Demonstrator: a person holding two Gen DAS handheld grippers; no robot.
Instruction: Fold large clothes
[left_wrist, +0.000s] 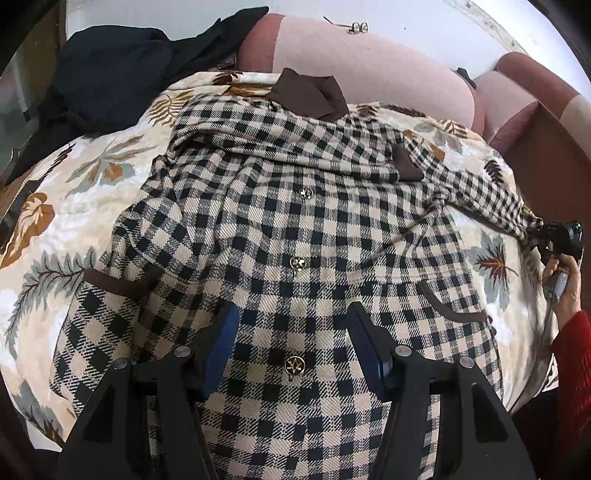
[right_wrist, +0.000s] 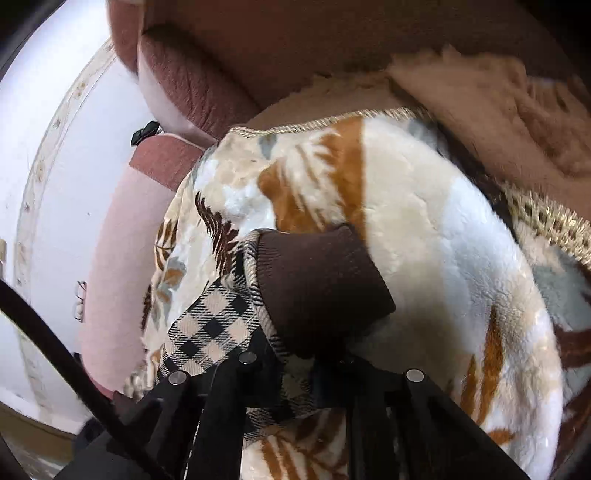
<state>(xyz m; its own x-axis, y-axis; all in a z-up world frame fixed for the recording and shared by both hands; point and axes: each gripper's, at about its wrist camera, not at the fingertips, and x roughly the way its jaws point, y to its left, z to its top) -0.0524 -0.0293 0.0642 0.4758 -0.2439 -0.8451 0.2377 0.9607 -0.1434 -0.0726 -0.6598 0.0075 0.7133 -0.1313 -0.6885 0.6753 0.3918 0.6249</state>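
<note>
A black-and-cream checked jacket (left_wrist: 280, 229) with gold buttons and a brown collar (left_wrist: 306, 94) lies front-up on a leaf-patterned blanket (left_wrist: 74, 206). My left gripper (left_wrist: 291, 321) is open and empty, hovering over the jacket's lower front, fingers either side of the button line. My right gripper (right_wrist: 295, 365) is shut on the jacket's sleeve (right_wrist: 210, 325) just behind its brown cuff (right_wrist: 317, 288). In the left wrist view the right gripper (left_wrist: 550, 232) holds the sleeve end stretched out to the right edge.
A black garment (left_wrist: 110, 74) lies piled at the blanket's back left. A pink and maroon sofa back (left_wrist: 388, 62) runs behind the blanket, and its armrest (right_wrist: 192, 88) stands near the right gripper. A tan fleece throw (right_wrist: 498, 103) lies beyond the blanket's edge.
</note>
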